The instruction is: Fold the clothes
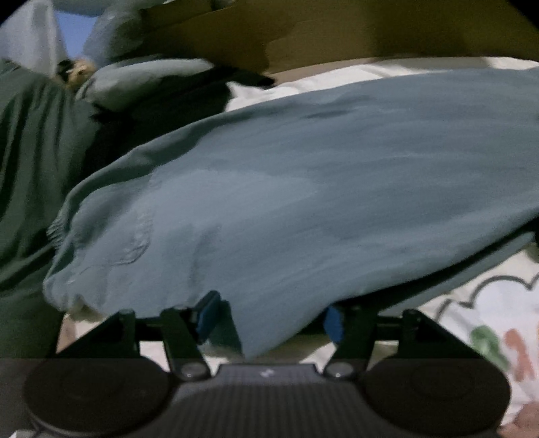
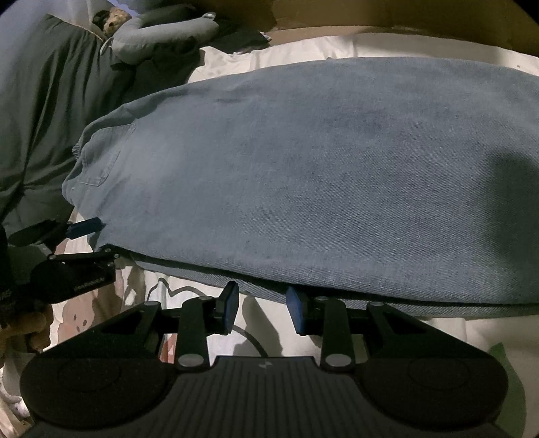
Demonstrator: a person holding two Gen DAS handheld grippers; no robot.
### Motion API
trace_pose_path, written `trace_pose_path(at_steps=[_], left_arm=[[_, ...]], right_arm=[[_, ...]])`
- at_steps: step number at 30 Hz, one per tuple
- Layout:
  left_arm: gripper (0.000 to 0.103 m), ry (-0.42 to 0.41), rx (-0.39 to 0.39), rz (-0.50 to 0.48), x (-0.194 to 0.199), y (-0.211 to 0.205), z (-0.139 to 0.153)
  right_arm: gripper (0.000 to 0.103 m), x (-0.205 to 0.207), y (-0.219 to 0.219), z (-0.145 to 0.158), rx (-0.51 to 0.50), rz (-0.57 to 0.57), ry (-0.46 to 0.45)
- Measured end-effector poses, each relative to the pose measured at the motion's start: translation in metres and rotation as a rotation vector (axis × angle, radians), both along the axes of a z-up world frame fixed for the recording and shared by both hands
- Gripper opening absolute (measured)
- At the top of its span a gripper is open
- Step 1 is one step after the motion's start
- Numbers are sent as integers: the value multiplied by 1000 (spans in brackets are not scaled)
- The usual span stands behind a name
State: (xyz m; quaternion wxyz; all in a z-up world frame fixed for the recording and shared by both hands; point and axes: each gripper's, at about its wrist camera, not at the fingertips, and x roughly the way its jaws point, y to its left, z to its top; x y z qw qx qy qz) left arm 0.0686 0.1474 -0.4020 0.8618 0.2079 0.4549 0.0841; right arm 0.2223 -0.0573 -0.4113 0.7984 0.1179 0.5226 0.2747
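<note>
Folded blue jeans lie across the bed and fill most of both views, with a back pocket at the left end. My left gripper is at the near left corner of the jeans. Its jaws stand wide, and a loose flap of denim hangs between the blue pads without being pressed. The right wrist view shows this gripper at the same corner. My right gripper is at the near folded edge, open. Its fingertips reach the hem, and only white sheet shows in the gap.
A white bedsheet with a printed pattern lies under the jeans. Dark green cloth lies at the left, with a grey neck pillow and a small plush toy behind it. A brown board runs along the far side.
</note>
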Motion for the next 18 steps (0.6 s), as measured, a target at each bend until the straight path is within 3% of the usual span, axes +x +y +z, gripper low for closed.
trace_pose_path(at_steps=[6, 12, 18], left_arm=[[66, -16, 14, 146, 4, 25, 2], [67, -52, -138, 337, 10, 61, 11], [69, -68, -225, 405, 13, 78, 7]], right_arm=[[38, -1, 1, 0, -4, 5, -4], [38, -2, 0, 0, -6, 9, -7], [38, -3, 0, 0, -5, 10, -9]])
